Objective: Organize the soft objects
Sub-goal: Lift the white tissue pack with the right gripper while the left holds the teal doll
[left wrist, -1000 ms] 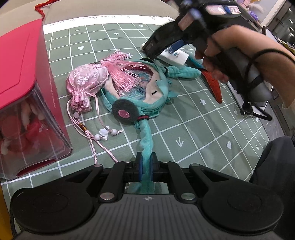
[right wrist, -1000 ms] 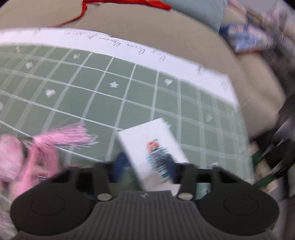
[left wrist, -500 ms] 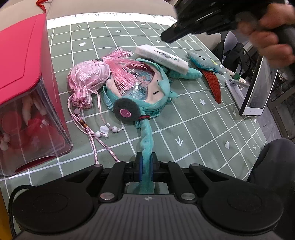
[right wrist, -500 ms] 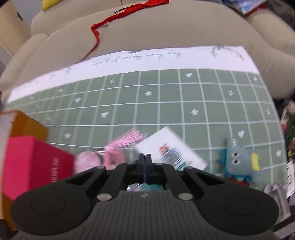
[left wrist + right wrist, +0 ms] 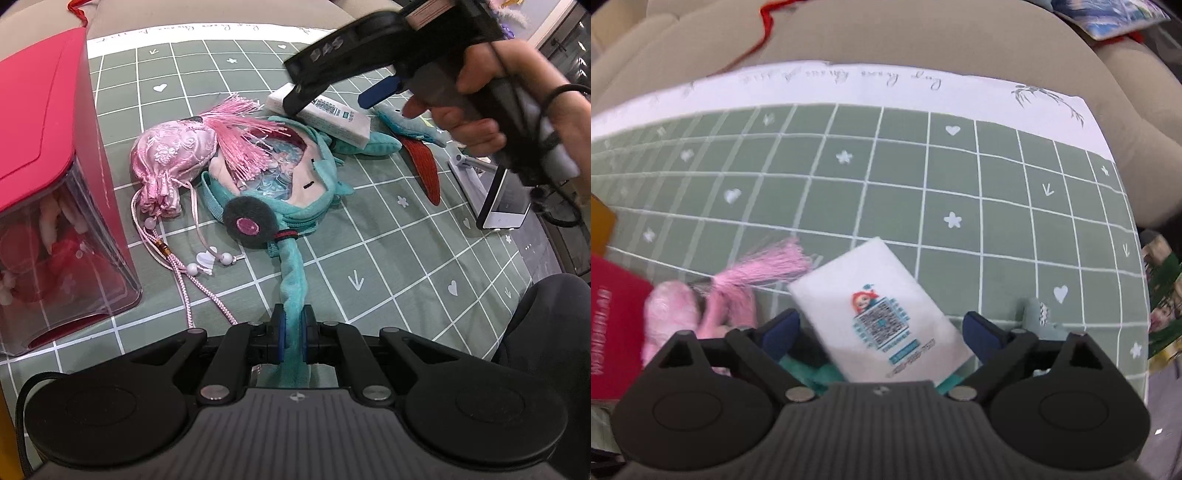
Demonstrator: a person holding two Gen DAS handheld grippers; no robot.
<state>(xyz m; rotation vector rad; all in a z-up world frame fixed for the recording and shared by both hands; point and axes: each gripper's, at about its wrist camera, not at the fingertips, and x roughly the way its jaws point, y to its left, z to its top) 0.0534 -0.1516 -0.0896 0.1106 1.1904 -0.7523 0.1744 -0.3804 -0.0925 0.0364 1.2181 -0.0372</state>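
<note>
My left gripper (image 5: 291, 332) is shut on the long teal pigtail (image 5: 291, 273) of a plush doll-head pouch (image 5: 280, 184) that lies on the green grid mat (image 5: 388, 258). A pink satin drawstring pouch (image 5: 173, 155) with a pink tassel (image 5: 240, 133) rests against it. A white tissue pack (image 5: 882, 310) lies on the plush's far side. My right gripper (image 5: 882, 328) hovers over the pack, its jaws opening wide on either side of it, the pads clear of it. A small teal fish plush (image 5: 402, 122) lies to the right.
A red box with a clear front (image 5: 55, 177) stands at the left. A phone on a stand (image 5: 506, 199) sits at the mat's right edge. A beige sofa (image 5: 886, 44) with a red cord (image 5: 764, 29) lies beyond the mat. A dark trouser leg (image 5: 546, 332) is at lower right.
The right gripper pulled away from the tissue pack and shut, then came back over the pack with its jaws wide. The left gripper and the teal pigtail stayed put.
</note>
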